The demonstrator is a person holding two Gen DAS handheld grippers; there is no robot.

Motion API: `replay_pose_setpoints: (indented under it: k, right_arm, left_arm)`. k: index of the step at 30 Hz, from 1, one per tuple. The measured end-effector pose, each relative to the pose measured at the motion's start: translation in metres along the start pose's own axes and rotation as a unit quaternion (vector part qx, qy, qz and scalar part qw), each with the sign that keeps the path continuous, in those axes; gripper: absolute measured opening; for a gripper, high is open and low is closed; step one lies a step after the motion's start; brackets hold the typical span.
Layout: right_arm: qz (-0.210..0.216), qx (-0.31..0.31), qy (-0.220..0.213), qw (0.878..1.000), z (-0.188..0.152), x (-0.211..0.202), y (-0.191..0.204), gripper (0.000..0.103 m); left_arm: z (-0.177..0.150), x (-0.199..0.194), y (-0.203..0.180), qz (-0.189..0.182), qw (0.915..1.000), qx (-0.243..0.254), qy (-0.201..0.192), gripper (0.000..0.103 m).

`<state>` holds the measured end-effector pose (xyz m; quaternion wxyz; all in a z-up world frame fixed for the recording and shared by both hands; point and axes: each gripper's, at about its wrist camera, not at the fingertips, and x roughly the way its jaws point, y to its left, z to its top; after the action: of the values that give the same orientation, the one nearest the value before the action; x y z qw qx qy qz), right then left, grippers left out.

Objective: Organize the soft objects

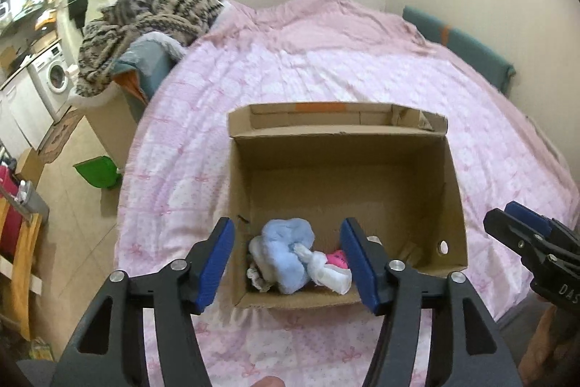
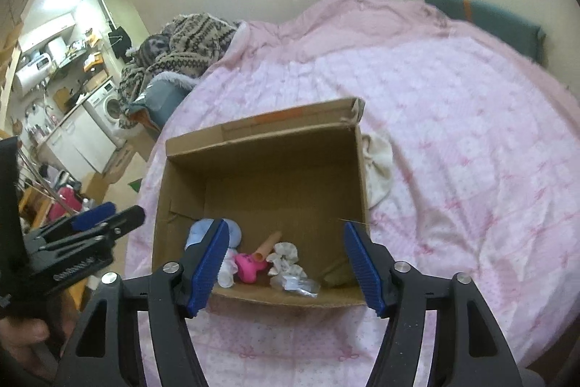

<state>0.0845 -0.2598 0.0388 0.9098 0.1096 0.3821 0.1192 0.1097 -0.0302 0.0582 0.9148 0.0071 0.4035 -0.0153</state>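
A brown cardboard box (image 1: 344,176) sits open on a bed with a pink cover (image 1: 326,60). The soft things lie in the box's near end, at about 6 o'clock. There is a fluffy light blue toy (image 1: 288,251), a bright pink toy (image 2: 250,265) and some white socks (image 2: 286,254) (a small tan tube pokes up between them). One cream cloth (image 2: 378,169) lies outside, touching the box's right wall at about 3 o'clock in the right wrist view.

The left gripper (image 1: 290,263) hangs over the near edge of the box with its blue pads spread wide, and it holds nothing. The right gripper (image 2: 286,267) is also spread wide over the near edge, holding nothing. Each one can be seen from the side in the other camera.

The letters "DAS" can be read in white on the black body of the right gripper, at about 4 o'clock in the left wrist view.

A striped knit blanket (image 1: 145,24) is piled at about 10 o'clock, past the bed. A white washing machine (image 1: 54,77) stands farther left.
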Motion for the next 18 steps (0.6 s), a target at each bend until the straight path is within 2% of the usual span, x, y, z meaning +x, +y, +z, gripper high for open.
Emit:
replay_pose_setpoints:
  k: [3, 7, 10, 14, 18]
  right_arm:
    - [-0.001, -0.013, -0.006, 1.000, -0.003, -0.010, 0.009, 0.071]
    - [-0.014, -0.025, 0.009, 1.000, -0.014, -0.008, 0.017, 0.082]
    - [-0.012, -0.015, 0.021, 1.000, -0.026, -0.003, 0.017, 0.083]
    - [-0.016, -0.010, 0.028, 0.999, -0.040, 0.002, 0.016, 0.099]
    - [-0.017, -0.013, 0.034, 0.999, -0.047, 0.003, 0.019, 0.099]
  left_arm:
    - [-0.009, -0.015, 0.012, 0.003, 0.9999, -0.004, -0.012, 0.059]
    - [-0.023, -0.027, 0.021, 0.011, 0.9997, 0.000, -0.022, 0.063]
    - [-0.038, -0.034, 0.030, 0.018, 0.9995, -0.004, -0.027, 0.065]
    - [-0.056, -0.039, 0.040, 0.023, 0.9992, -0.022, -0.026, 0.070]
    - [-0.070, -0.040, 0.046, 0.026, 0.9985, -0.041, -0.025, 0.074]
